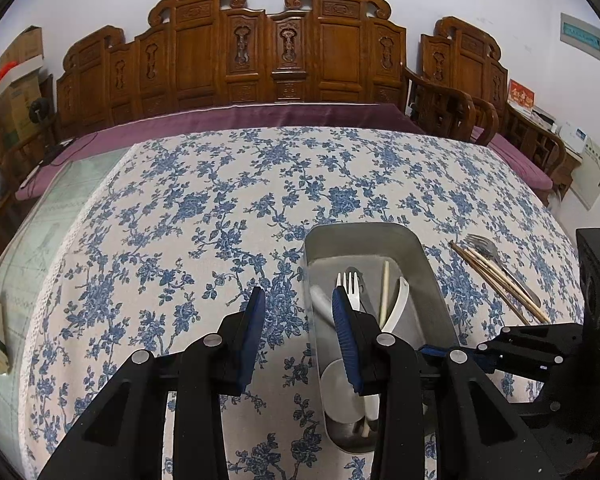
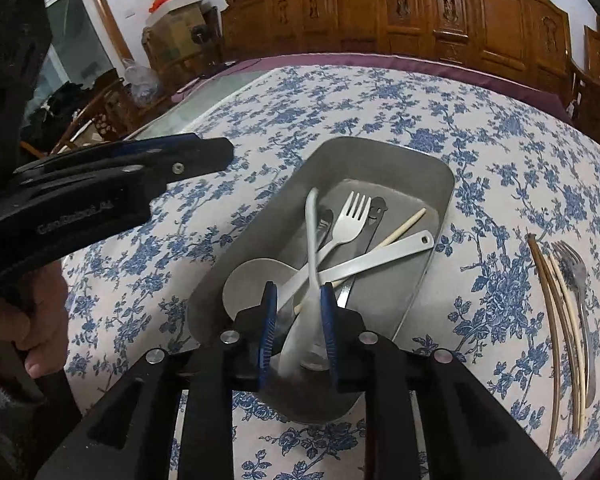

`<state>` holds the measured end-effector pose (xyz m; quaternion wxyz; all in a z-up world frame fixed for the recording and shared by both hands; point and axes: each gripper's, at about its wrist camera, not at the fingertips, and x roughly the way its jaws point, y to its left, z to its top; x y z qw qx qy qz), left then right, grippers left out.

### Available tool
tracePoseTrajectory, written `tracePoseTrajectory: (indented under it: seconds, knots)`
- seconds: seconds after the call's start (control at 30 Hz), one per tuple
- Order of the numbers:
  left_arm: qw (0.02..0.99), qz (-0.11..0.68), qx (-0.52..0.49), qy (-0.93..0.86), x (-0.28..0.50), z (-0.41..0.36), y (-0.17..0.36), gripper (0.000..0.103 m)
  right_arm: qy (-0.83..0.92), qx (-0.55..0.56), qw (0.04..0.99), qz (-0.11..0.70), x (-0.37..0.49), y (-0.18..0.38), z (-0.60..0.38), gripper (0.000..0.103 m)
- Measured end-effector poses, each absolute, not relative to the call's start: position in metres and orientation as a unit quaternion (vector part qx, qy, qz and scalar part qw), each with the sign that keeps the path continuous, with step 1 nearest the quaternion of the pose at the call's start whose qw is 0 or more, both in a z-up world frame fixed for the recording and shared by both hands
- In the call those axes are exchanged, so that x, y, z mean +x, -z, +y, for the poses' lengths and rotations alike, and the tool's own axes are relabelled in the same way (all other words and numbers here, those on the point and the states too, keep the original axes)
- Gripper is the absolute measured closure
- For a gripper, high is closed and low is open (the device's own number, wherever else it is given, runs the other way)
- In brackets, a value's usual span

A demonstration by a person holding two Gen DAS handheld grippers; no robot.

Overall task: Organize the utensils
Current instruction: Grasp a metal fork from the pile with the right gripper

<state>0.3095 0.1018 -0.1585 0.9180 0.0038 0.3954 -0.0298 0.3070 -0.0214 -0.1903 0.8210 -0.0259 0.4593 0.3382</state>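
A grey metal tray (image 2: pixel 444 184) on the floral tablecloth holds several utensils: a white fork (image 2: pixel 350 216), white spoons, one chopstick (image 2: pixel 404 226) and dark metal pieces. My right gripper (image 2: pixel 298 292) is down in the tray's near end, its jaws around the bowl end of a white spoon (image 2: pixel 312 240) whose handle curves away; I cannot tell if they pinch it. My left gripper (image 1: pixel 298 296) is open and empty, straddling the tray's left wall (image 1: pixel 310 280). Chopsticks (image 2: pixel 556 320) and a metal fork (image 2: pixel 576 276) lie on the cloth right of the tray.
The table (image 1: pixel 204 216) is covered by a blue-flower cloth; its left part shows bare green glass (image 1: pixel 32 240). A carved wooden bench (image 1: pixel 260 52) with a purple cushion runs behind. Boxes (image 2: pixel 176 12) stand at the far left.
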Motion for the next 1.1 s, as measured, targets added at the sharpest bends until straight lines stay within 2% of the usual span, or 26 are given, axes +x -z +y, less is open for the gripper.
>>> tracePoseTrajectory:
  seconds: [0.07, 0.23, 0.37, 0.57, 0.8, 1.1]
  knots:
    - [0.918, 0.395, 0.004, 0.031, 0.309, 0.100, 0.158, 0.069, -0.339, -0.026, 0.824, 0.454, 0.306, 0.187, -0.025, 0.074]
    - [0.919, 0.392, 0.004, 0.035, 0.307, 0.098, 0.158, 0.058, -0.324, -0.043, 0.840, 0.433, 0.303, 0.174, -0.047, 0.073]
    - [0.921, 0.388, 0.009, 0.039, 0.304, 0.089, 0.156, 0.037, -0.296, -0.060, 0.856, 0.420, 0.302, 0.169, -0.085, 0.073]
    - [0.922, 0.383, 0.024, 0.059, 0.295, 0.063, 0.155, 0.021, -0.241, -0.075, 0.873, 0.418, 0.307, 0.173, -0.160, 0.073]
    - [0.919, 0.385, 0.044, 0.077, 0.286, 0.030, 0.160, 0.018, -0.193, -0.067, 0.881, 0.426, 0.324, 0.193, -0.227, 0.073]
    - [0.910, 0.399, 0.049, 0.100, 0.283, -0.008, 0.171, 0.018, -0.189, -0.060, 0.871, 0.450, 0.372, 0.227, -0.243, 0.073]
